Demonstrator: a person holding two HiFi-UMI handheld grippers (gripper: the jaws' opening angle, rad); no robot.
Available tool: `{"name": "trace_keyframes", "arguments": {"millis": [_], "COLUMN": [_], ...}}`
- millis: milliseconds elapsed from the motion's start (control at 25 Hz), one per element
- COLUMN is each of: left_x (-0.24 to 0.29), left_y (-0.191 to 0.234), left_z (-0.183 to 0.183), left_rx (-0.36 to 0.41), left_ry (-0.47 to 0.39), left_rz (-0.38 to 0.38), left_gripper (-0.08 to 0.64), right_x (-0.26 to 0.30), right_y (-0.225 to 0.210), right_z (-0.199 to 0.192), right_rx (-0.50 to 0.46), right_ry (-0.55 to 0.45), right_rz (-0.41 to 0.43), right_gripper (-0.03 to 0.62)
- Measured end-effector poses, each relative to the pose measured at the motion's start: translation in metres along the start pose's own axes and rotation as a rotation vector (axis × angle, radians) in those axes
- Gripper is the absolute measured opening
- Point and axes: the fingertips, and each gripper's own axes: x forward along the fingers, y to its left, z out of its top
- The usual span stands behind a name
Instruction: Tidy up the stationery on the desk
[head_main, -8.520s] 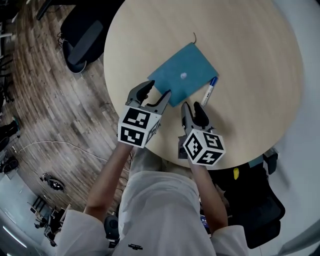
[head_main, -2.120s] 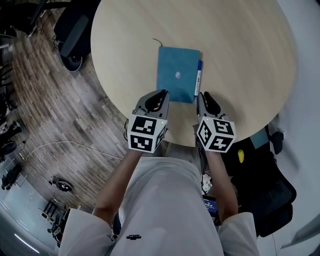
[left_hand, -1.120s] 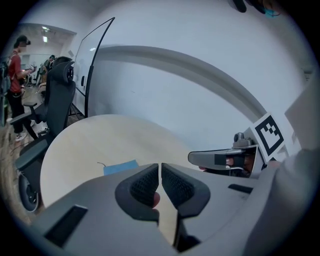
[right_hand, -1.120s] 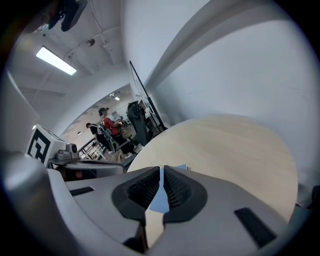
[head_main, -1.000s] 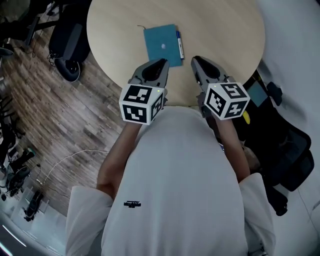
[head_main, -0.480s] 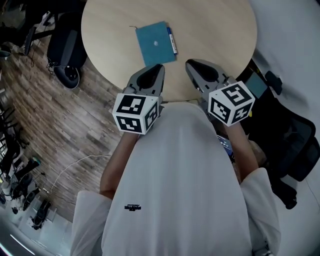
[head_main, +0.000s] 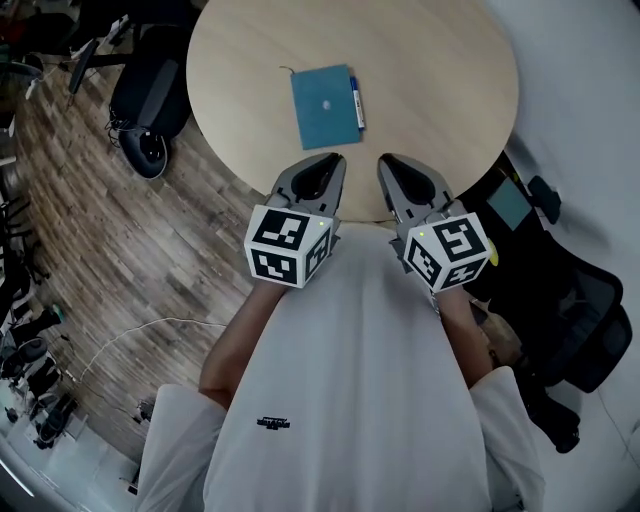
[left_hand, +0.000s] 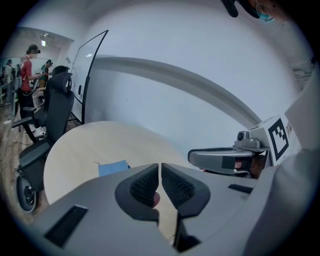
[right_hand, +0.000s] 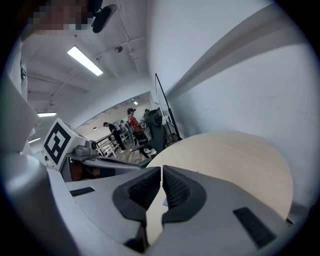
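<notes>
This is an open-plan office or lab floor. A round pale wooden table (head_main: 440, 60) stands on a brown wood-plank floor (head_main: 110, 250), with black wheeled office chairs (head_main: 150, 85) close by. Long ceiling strip lights (right_hand: 85, 61) shine overhead. A tall framed glass panel (left_hand: 90, 75) leans by the plain white wall (left_hand: 200, 60), and people (right_hand: 132, 125) stand among more chairs further back.

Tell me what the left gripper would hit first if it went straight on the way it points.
Probably the bare tabletop near its near edge: the left gripper, jaws shut and empty, tilts down at it. The blue notebook lies beyond, slightly left of that line, though depth is unclear.
</notes>
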Motion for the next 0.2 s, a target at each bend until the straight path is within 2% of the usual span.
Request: {"name": "trace_keyframes", "arguments": {"millis": [200], "left_x": [-0.0093], "left_y": [0.0008], "left_z": [-0.0112], "left_rx": [-0.007], "left_ry": [0.015], "left_rz": [-0.005], "left_gripper": [0.034], "right_x": [-0.0054], "right_y": [0.0058], "right_z": [-0.0057], "right_rx": [0.013], "right_ry": [-0.007], "right_rz": [-0.034], "right_gripper": [0.041]}}
